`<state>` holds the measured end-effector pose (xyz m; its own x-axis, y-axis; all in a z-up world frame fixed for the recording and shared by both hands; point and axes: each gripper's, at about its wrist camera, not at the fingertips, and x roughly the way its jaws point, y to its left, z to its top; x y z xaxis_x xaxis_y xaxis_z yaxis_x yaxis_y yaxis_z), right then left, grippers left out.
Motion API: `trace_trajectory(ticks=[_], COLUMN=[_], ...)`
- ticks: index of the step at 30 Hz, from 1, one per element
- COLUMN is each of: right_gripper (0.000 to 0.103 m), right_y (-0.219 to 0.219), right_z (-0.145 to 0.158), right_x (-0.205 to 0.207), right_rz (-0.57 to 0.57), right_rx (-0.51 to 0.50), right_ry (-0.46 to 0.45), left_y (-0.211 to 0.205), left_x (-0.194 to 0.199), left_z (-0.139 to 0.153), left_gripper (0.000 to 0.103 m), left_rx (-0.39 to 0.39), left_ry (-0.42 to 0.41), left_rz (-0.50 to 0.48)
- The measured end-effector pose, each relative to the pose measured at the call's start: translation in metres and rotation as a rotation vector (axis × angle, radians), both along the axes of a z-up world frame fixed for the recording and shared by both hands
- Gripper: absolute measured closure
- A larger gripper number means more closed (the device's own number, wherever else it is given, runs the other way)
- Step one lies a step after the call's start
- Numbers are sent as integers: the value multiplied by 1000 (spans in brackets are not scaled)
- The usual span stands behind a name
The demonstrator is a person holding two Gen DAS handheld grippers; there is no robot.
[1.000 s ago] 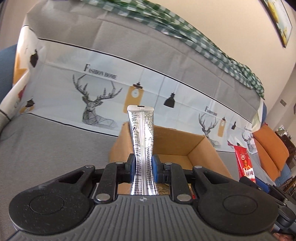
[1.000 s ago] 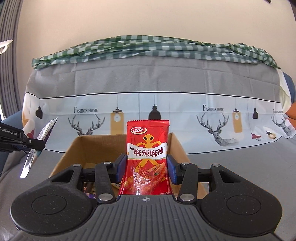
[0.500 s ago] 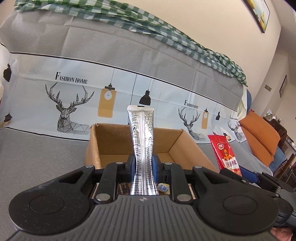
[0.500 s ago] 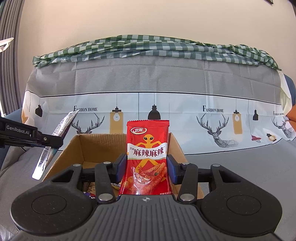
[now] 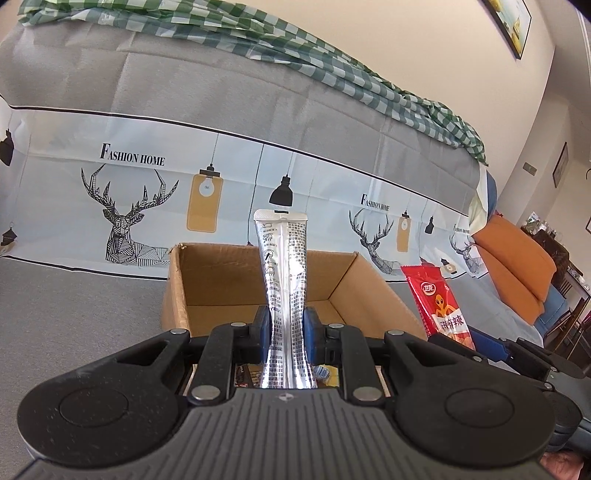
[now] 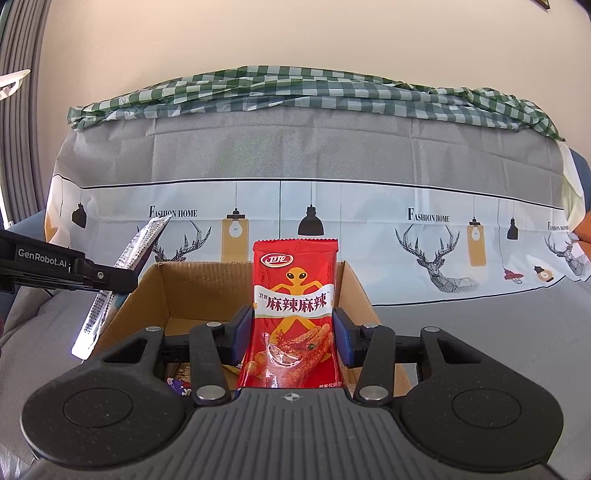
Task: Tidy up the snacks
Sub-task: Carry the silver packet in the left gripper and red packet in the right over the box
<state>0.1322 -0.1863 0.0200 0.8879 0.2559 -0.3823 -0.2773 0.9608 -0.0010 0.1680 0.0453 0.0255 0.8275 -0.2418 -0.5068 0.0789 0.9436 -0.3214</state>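
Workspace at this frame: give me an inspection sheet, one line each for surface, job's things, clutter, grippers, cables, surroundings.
Surface: grey sofa seat under a printed deer cover.
Job's things: open cardboard box on the seat, a few snacks lying inside; silver sachet and red snack packet both held upright above it.
Clutter: nothing seen outside the box.
Grippers: left gripper shut on the silver sachet; right gripper shut on the red snack packet.
Cables: nothing seen.
Surroundings: green checked cloth along the sofa back, orange cushion, framed picture on the wall.
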Motion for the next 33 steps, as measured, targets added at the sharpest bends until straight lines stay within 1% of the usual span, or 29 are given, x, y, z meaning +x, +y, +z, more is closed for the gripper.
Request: trace_trajectory(ticks=[33], right_gripper=[55], right_y=[4], right_z=[-2], right_x=[-2], right_rz=[0], right_rx=[-6], right_ry=[3], left_y=[-7], left_x=[1], left_z=[0], left_gripper=[83], left_rx=[12], left_ry=[-16], left_rz=[-33])
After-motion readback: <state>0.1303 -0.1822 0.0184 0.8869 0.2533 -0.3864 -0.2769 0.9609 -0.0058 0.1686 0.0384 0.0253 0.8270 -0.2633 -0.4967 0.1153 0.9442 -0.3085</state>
